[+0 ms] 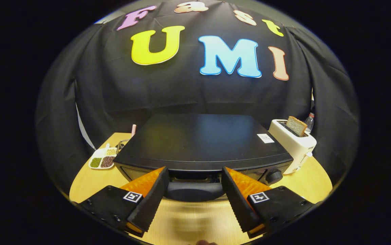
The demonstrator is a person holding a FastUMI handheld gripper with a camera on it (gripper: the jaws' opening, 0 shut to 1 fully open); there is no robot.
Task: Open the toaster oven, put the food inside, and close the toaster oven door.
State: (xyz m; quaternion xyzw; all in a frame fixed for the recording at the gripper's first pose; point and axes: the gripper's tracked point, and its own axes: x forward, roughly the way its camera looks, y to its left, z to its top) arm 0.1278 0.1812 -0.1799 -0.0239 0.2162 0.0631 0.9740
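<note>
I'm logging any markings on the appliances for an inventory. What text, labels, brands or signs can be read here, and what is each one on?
No text on the things here reads clearly.
White sticker on top of the toaster oven: print too small to read.
Small dark mark on the white toaster's side: blurred, unreadable.
Bottle behind the white toaster: label too small to read.
Square coded markers, no words, on the open gripper, whose fingers flank the oven door handle.

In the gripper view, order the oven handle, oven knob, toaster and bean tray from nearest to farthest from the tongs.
1. Oven handle: between the open tongs.
2. Oven knob: just beyond the right finger.
3. Bean tray, far left, and toaster, far right: too close to call.
</note>
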